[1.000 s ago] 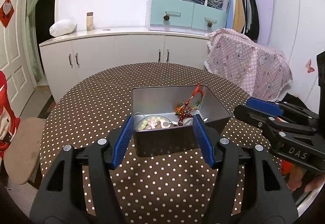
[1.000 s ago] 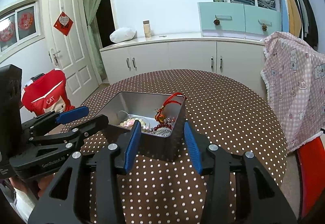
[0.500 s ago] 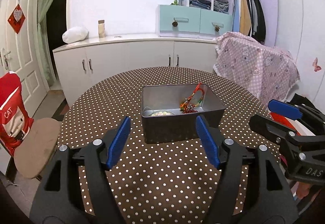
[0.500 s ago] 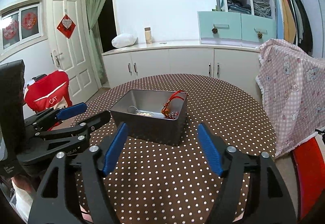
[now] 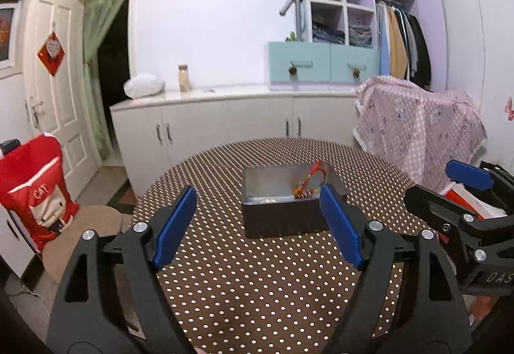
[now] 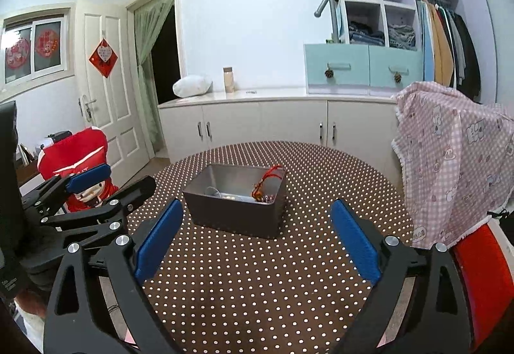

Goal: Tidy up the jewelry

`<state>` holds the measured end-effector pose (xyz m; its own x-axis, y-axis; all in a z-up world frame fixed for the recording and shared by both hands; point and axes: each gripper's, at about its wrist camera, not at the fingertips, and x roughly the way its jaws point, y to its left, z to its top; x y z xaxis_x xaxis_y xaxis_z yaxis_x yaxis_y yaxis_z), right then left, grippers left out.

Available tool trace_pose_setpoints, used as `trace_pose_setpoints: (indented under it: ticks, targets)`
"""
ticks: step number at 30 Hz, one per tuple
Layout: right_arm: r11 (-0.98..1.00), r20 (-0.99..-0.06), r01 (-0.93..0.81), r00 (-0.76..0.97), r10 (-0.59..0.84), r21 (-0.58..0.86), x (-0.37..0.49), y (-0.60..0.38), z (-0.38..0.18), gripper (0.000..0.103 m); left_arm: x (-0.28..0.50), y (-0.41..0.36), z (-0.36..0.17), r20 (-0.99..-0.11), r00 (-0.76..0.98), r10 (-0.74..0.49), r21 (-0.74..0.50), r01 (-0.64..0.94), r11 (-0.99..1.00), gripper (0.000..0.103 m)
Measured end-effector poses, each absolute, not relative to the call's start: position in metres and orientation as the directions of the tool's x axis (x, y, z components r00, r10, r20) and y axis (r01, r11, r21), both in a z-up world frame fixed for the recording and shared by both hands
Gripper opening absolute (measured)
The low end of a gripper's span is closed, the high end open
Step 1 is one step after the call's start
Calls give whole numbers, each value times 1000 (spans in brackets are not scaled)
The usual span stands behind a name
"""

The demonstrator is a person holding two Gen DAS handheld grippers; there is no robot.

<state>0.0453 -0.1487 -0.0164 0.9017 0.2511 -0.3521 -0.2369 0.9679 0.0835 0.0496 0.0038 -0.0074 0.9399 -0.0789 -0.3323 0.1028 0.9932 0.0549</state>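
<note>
A dark metal tin (image 5: 286,219) stands on the round brown polka-dot table (image 5: 257,277); it also shows in the right wrist view (image 6: 237,216). Inside lie a red corded bracelet (image 5: 310,179) and pale beads (image 5: 268,200); the red cord leans on the tin's right wall (image 6: 268,182). My left gripper (image 5: 258,224) is open and empty, held back from the tin. My right gripper (image 6: 255,240) is open and empty, also back from the tin. Each gripper shows at the edge of the other's view (image 5: 465,190) (image 6: 93,190).
A chair with a red cover (image 5: 35,193) stands left of the table. A pink checked cloth (image 5: 417,126) drapes over something at the right. White cabinets (image 5: 225,126) line the far wall. A red object (image 6: 482,270) sits at the near right.
Both grippers have pulled back and up from the tin, which now looks smaller and farther. Both jaws have opened wider.
</note>
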Motion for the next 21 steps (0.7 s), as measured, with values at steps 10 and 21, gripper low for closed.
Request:
trace_pose_setpoints:
  ticks: [10,21]
  targets:
    - [972,-279,-225,931,235,66,23,-148,-3,93,27,2,10,-261,964,-60,66,80,995,86]
    - [980,-249,-194,947,201,53,11,-153,-5,94,18,2,10,-276,958,-73,47,89,995,88]
